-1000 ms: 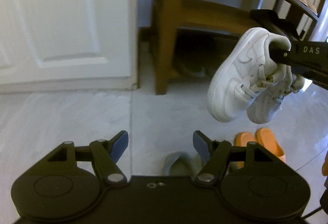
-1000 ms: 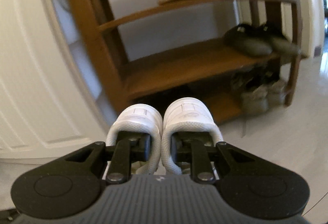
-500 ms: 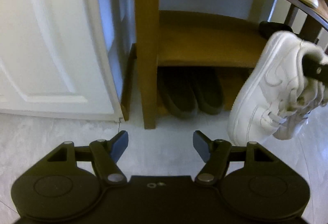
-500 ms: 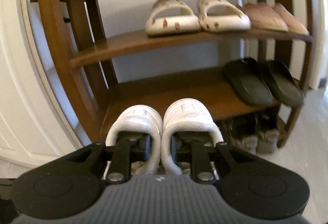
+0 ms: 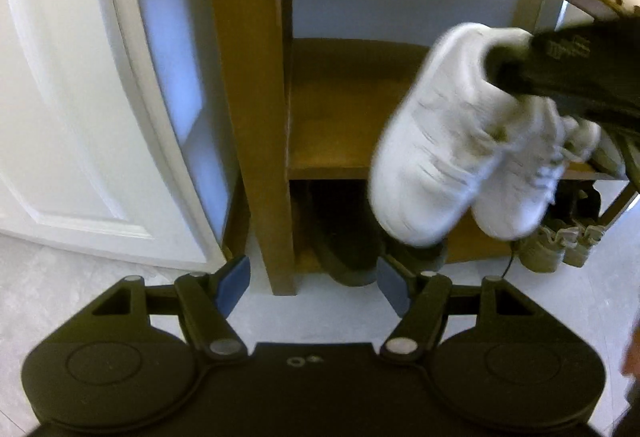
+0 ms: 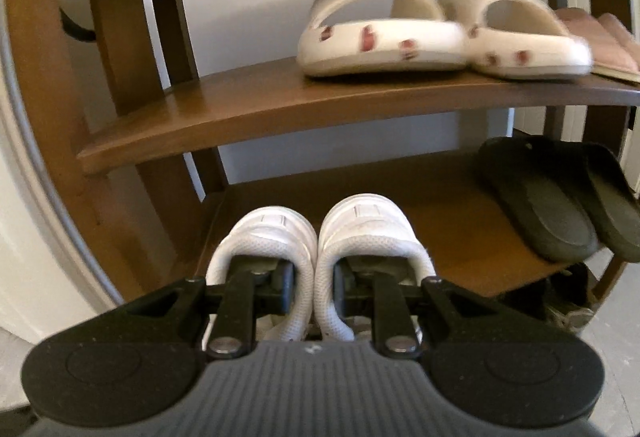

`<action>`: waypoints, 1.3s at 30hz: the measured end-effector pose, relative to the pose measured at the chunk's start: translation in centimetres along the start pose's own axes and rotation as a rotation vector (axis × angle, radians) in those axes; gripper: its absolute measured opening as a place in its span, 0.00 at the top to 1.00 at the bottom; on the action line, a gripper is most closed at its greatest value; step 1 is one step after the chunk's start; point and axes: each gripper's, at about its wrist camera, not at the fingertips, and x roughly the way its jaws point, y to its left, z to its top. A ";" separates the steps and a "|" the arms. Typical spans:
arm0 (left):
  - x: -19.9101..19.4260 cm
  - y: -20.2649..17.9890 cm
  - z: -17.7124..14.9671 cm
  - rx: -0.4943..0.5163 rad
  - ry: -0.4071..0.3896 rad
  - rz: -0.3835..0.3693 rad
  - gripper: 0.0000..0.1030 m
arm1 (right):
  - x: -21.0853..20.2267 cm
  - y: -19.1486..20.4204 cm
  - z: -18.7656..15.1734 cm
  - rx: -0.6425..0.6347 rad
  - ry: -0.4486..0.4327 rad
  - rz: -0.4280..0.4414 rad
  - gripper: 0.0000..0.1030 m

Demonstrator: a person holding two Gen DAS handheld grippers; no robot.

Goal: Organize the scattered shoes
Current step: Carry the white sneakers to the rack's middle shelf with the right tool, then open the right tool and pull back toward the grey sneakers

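Above left end of middle wooden rack shelf (image 6: 460, 237): pair of white leather sneakers (image 6: 320, 257) hangs pinched by inner collars in right hand-held gripper (image 6: 314, 285). Left hand-held gripper (image 5: 312, 279) spread, empty. Risks: thin pinch slips, one sneaker drops; toes catch shelf front edge; crowding black rubber slides (image 6: 560, 197).

The black two-finger right gripper (image 6: 314, 277) is clamped on the inner collars of two white sneakers (image 6: 320, 237). The black blue-padded left gripper (image 5: 314, 285) is held wide apart, angled downward, empty.
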 end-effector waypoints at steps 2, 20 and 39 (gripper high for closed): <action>0.5 0.4 -0.1 -0.022 0.011 -0.011 0.32 | 1.3 0.6 0.6 0.016 0.014 -0.006 0.79; 1.1 2.8 0.9 -0.057 0.040 0.003 0.32 | 9.0 6.2 0.6 -0.125 -0.052 -0.082 0.66; -0.3 2.9 -0.3 -0.027 0.035 -0.025 0.32 | 1.5 4.6 -2.3 -0.162 -0.181 -0.137 0.20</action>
